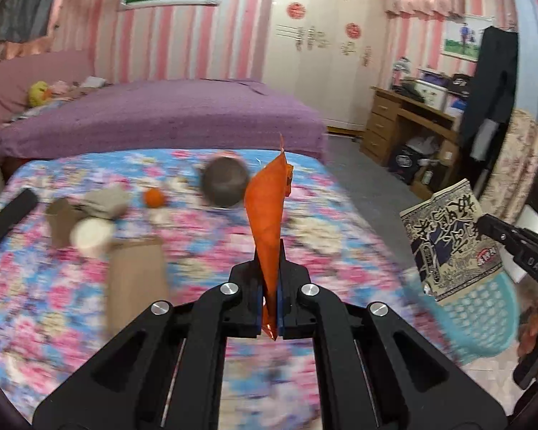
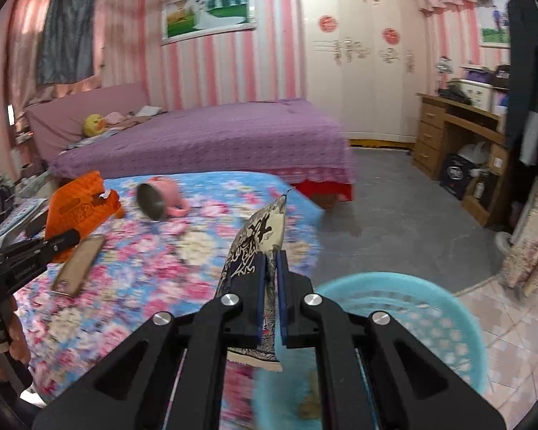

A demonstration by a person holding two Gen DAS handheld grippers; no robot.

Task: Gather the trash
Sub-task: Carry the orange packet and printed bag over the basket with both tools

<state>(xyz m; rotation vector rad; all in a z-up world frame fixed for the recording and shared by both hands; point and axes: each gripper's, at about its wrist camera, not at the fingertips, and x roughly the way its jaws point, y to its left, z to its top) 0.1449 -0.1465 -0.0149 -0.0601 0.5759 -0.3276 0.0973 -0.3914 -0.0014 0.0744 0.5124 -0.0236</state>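
My left gripper (image 1: pixel 270 276) is shut on an orange snack wrapper (image 1: pixel 269 211) that stands up between its pads, above the floral bedspread (image 1: pixel 204 251). My right gripper (image 2: pixel 270 268) is shut on a cream and black printed wrapper (image 2: pixel 254 247), held over the near rim of a turquoise plastic basket (image 2: pixel 412 308). The right wrist view shows the left gripper (image 2: pixel 59 240) at the left with the orange wrapper (image 2: pixel 79 208). In the left wrist view the printed wrapper (image 1: pixel 444 236) hangs at the right above the basket (image 1: pixel 484 319). Some scraps lie in the basket's bottom.
On the bedspread lie a pink mug (image 2: pixel 161 197) on its side, an orange fruit (image 1: pixel 154 197), a brown cardboard piece (image 1: pixel 136 279), a paper cup (image 1: pixel 89 236), crumpled paper (image 1: pixel 105 202) and a black remote-like object (image 1: pixel 9 216). A purple bed (image 2: pixel 204 136) stands behind, a wooden desk (image 2: pixel 459 143) at right.
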